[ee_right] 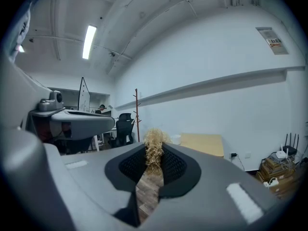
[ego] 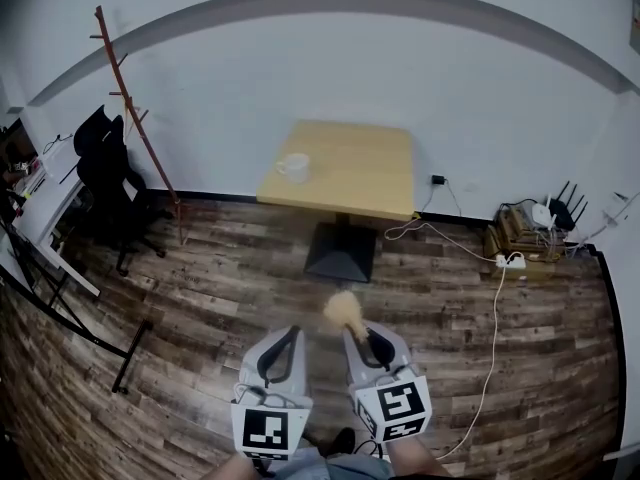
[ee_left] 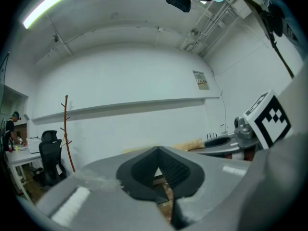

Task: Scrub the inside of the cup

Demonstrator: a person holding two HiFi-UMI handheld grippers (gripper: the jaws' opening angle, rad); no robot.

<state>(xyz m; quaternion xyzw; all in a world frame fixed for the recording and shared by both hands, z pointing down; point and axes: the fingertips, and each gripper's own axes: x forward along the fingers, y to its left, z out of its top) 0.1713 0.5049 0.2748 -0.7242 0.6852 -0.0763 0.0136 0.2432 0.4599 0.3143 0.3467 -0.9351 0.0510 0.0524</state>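
Note:
A white cup (ego: 293, 166) stands near the left edge of a small square wooden table (ego: 345, 168) across the room, far from both grippers. My right gripper (ego: 362, 333) is shut on a tuft of straw-coloured scrubbing fibre (ego: 344, 311), which sticks out past the jaws (ee_right: 154, 146). The cup (ee_right: 176, 139) shows small behind the fibre. My left gripper (ego: 283, 346) is beside the right one, jaws closed with nothing between them (ee_left: 158, 169). Both are held low over the wooden floor.
A black office chair (ego: 110, 183) and a red coat stand (ego: 140, 128) are at the left wall, beside a white desk (ego: 45, 203). Cables, a power strip (ego: 511, 262) and a router on boxes (ego: 545, 218) lie at the right wall. A black table base (ego: 342, 252) sits on the floor.

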